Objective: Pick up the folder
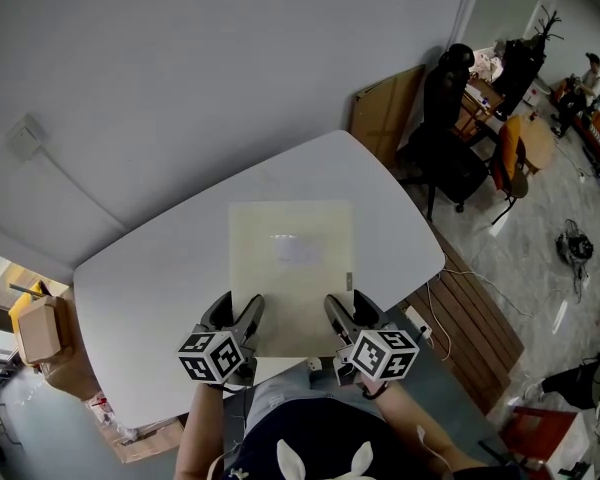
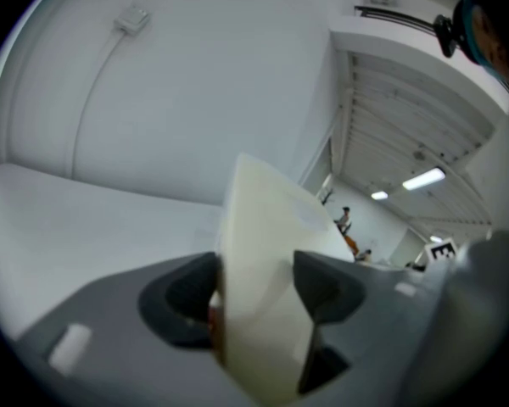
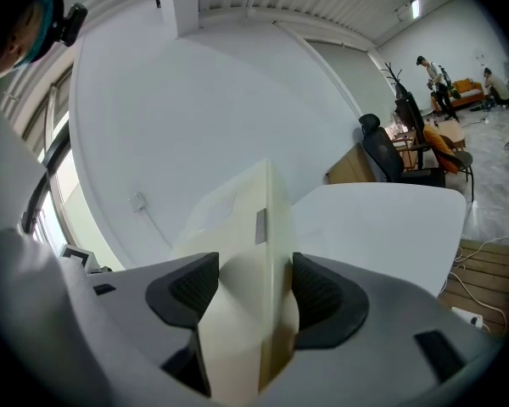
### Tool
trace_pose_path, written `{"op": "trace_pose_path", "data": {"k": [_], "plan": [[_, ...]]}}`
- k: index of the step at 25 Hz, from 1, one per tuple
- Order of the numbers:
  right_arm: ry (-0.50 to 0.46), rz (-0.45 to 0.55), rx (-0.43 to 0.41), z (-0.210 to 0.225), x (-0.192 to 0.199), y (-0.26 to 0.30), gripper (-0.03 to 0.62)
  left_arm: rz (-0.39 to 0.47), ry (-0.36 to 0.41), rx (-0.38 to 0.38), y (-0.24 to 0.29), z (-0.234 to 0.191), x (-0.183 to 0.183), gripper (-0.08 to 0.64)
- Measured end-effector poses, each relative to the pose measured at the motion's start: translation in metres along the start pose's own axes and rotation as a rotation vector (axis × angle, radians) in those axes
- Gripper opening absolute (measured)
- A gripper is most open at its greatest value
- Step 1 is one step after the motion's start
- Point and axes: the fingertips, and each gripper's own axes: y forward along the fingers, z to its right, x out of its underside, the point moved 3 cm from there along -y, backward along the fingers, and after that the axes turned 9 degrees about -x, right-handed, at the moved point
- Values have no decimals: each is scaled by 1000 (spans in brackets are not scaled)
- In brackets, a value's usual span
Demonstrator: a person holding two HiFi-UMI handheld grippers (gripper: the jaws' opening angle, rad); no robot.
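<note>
A pale cream folder (image 1: 292,268) is held flat over the white table (image 1: 170,268), with a faint label at its middle. My left gripper (image 1: 242,320) is shut on its near left edge, and my right gripper (image 1: 342,318) is shut on its near right edge. In the left gripper view the folder (image 2: 263,287) stands edge-on between the dark pads (image 2: 182,299). Through the right gripper view the folder (image 3: 250,270) fills the gap between both pads (image 3: 318,299), a small grey tab showing on its edge.
The table's right edge (image 1: 430,258) drops to a wooden floor strip with cables. Black office chairs (image 1: 450,138) and a leaning board (image 1: 385,108) stand beyond it. Cardboard boxes (image 1: 40,333) sit at the left. A wall (image 1: 180,68) runs behind the table.
</note>
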Motion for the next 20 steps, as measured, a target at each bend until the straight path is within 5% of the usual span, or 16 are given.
{"op": "trace_pose_path", "data": {"k": [20], "plan": [[-13,13,19,-7,-3,-11,272,-8,4,23,-6,6,-2,275]]}}
